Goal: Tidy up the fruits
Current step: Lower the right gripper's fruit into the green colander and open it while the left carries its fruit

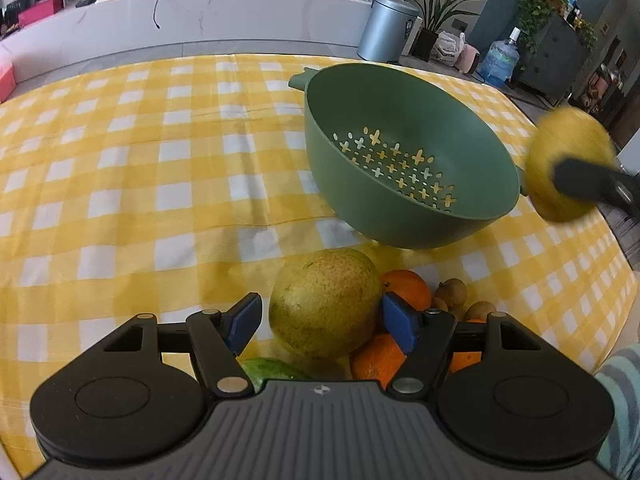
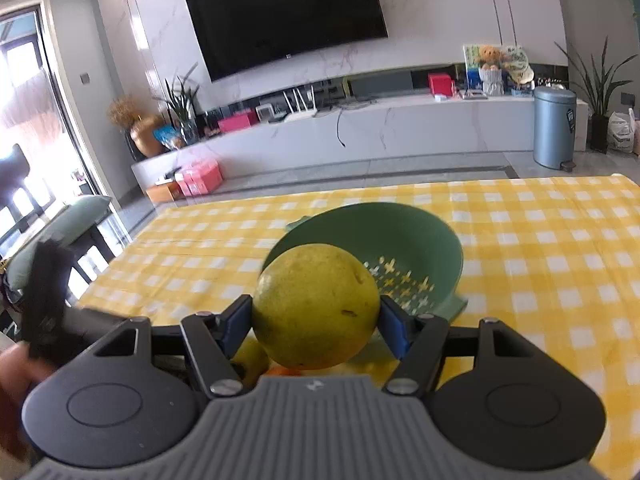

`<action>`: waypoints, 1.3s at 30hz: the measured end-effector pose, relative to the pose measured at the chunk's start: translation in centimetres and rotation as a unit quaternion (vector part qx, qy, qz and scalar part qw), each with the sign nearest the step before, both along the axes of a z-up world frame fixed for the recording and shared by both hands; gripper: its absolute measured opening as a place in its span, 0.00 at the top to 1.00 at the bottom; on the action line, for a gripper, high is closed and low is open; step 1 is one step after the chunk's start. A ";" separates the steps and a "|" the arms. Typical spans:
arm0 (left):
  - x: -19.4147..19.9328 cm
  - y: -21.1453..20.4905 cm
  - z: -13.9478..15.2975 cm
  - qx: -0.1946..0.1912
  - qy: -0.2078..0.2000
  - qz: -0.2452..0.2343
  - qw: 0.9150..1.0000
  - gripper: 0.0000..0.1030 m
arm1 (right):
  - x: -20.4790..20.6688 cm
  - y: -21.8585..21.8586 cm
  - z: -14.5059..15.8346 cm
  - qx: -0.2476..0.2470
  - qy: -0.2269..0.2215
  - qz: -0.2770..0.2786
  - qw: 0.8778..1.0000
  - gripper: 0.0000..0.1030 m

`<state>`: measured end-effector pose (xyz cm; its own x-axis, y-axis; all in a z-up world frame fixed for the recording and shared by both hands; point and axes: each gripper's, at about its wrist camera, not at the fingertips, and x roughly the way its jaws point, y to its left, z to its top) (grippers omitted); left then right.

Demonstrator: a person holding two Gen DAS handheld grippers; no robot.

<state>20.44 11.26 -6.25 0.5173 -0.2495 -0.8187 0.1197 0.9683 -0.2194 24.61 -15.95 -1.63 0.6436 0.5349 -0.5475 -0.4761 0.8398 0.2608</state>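
A large green-yellow pear (image 1: pixel 324 304) lies on the checked cloth at the front of a fruit pile with two oranges (image 1: pixel 408 288) and small brown longans (image 1: pixel 454 292). My left gripper (image 1: pixel 320 306) is open, its blue pads on either side of this pear with gaps showing. A green fruit (image 1: pixel 272 368) peeks out below it. My right gripper (image 2: pixel 316 308) is shut on a yellow pear (image 2: pixel 316 308), held in the air beside the green colander (image 2: pixel 400 236). The left wrist view shows that pear (image 1: pixel 568 160) blurred, right of the colander (image 1: pixel 400 120), which holds nothing.
A yellow-and-white checked cloth (image 1: pixel 140 200) covers the table, whose far edge runs behind the colander. A striped sleeve (image 1: pixel 624 400) is at the lower right. A hand (image 2: pixel 12 380) shows blurred at the left. A low white cabinet, a metal bin and plants stand beyond.
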 end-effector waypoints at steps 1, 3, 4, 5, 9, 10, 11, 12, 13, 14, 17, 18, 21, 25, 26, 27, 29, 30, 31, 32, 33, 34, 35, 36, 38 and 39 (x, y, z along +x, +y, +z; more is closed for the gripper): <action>0.1 0.0 -0.1 -0.004 0.003 0.002 1.000 0.22 | 1.1 0.3 -0.1 -0.007 0.005 0.000 1.000 0.37; 0.4 0.1 -0.4 -0.016 0.009 0.008 1.000 0.23 | 3.4 1.0 -0.6 -0.017 0.022 0.002 1.000 0.37; 0.5 0.2 -0.5 -0.020 0.010 0.010 1.000 0.24 | 4.7 1.2 -1.0 -0.021 0.034 0.001 0.999 0.37; 0.6 0.3 -0.6 -0.025 0.009 0.012 1.000 0.24 | 5.8 1.5 -1.5 -0.024 0.048 0.000 0.999 0.37; 0.7 0.5 -0.7 -0.039 0.007 0.020 0.999 0.28 | 9.4 2.8 -3.5 -0.040 0.095 -0.004 0.995 0.37; 0.8 0.4 -0.7 -0.038 0.005 0.021 0.999 0.28 | 10.0 3.2 -4.1 -0.050 0.102 -0.003 0.993 0.37; 0.8 0.3 -0.7 -0.035 0.002 0.020 0.999 0.28 | 10.4 3.6 -4.7 -0.060 0.109 -0.003 0.992 0.37; 0.8 0.3 -0.6 -0.033 0.000 0.021 0.999 0.28 | 10.8 4.0 -5.2 -0.066 0.114 -0.002 0.991 0.37; 0.8 0.2 -0.6 -0.033 -0.002 0.024 0.999 0.28 | 11.0 4.5 -5.4 -0.084 0.108 0.000 0.991 0.37; 0.9 0.3 -0.7 -0.036 -0.003 0.028 0.999 0.28 | 11.2 4.9 -5.6 -0.096 0.103 0.003 0.990 0.37; 1.2 0.8 -0.8 -0.054 0.002 0.043 0.998 0.29 | 11.7 5.5 -5.9 -0.116 0.101 0.011 0.988 0.37; 1.3 1.0 -0.8 -0.060 0.004 0.049 0.997 0.29 | 12.0 5.5 -5.9 -0.123 0.103 0.014 0.987 0.37; 1.3 1.3 -0.8 -0.063 0.004 0.059 0.996 0.29 | 12.7 5.8 -6.2 -0.155 0.105 0.025 0.982 0.37; 1.2 1.5 -0.7 -0.060 -0.002 0.070 0.996 0.29 | 13.3 6.4 -6.8 -0.208 0.101 0.044 0.972 0.37; 1.2 1.6 -0.6 -0.062 -0.003 0.075 0.995 0.29 | 13.3 6.5 -6.9 -0.219 0.101 0.049 0.969 0.37; 1.1 1.8 -0.6 -0.064 -0.006 0.080 0.995 0.29 | 13.4 6.7 -7.0 -0.230 0.101 0.054 0.966 0.37; 1.1 2.0 -0.4 -0.065 -0.012 0.090 0.994 0.29 | 13.4 7.0 -7.1 -0.248 0.103 0.061 0.961 0.37; 1.0 2.2 -0.2 -0.068 -0.016 0.093 0.993 0.29 | 13.3 7.2 -7.1 -0.258 0.104 0.064 0.958 0.37; 0.9 2.3 -0.1 -0.069 -0.020 0.097 0.993 0.29 | 13.3 7.4 -7.2 -0.268 0.105 0.067 0.955 0.37; 0.9 2.4 0.1 -0.070 -0.024 0.101 0.992 0.29 | 13.3 7.6 -7.3 -0.277 0.106 0.070 0.953 0.37; 0.8 2.4 0.3 -0.070 -0.029 0.104 0.992 0.29 | 13.4 7.8 -7.4 -0.286 0.106 0.073 0.950 0.37; 0.7 2.5 0.6 -0.070 -0.035 0.106 0.991 0.29 | 13.4 8.0 -7.5 -0.294 0.106 0.076 0.947 0.37; 0.6 2.5 0.9 -0.070 -0.041 0.108 0.991 0.29 | 13.5 8.1 -7.5 -0.302 0.106 0.079 0.944 0.37; 0.5 2.5 1.2 -0.071 -0.046 0.110 0.990 0.29 | 13.5 8.2 -7.5 -0.307 0.106 0.083 0.942 0.37; 0.4 2.6 1.8 -0.076 -0.055 0.115 0.989 0.29 | 13.9 8.4 -7.5 -0.310 0.113 0.089 0.940 0.37; 0.4 2.7 2.0 -0.080 -0.057 0.118 0.988 0.29 | 14.0 8.4 -7.4 -0.314 0.117 0.092 0.938 0.37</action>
<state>20.83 13.93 -4.21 0.6637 -0.2328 -0.7109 -0.0719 0.9261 -0.3704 38.61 -7.52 -9.06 0.3944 0.1506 -0.9065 -0.6202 0.7716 -0.1417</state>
